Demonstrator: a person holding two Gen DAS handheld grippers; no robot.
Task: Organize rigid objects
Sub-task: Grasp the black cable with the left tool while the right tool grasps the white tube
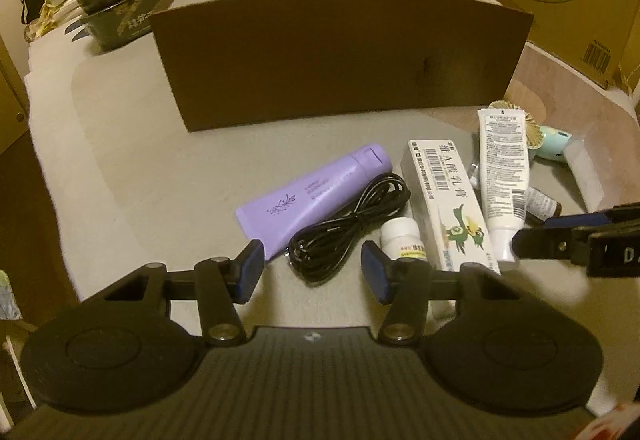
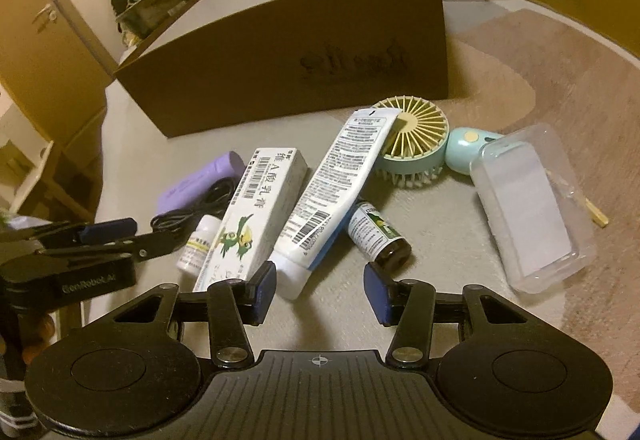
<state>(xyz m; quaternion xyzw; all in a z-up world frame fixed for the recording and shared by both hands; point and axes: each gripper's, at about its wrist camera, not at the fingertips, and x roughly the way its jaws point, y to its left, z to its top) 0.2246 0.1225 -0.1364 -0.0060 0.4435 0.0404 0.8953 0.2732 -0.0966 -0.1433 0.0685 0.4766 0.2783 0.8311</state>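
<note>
On the grey tabletop [image 1: 132,168] every item still lies loose before the brown cardboard box [image 1: 340,60] — I judge nothing sorted yet. My left gripper [image 1: 312,270] stands open over the coiled black cable [image 1: 348,228]; my right gripper [image 2: 320,286] stands open just short of the white squeeze tube [image 2: 332,192], nothing gripped.

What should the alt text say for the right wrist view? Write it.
The right gripper hangs open above a white tube, beside a small dark bottle and a white carton. Behind lie a handheld fan, a clear plastic case and a brown box; the left gripper enters at left.
</note>
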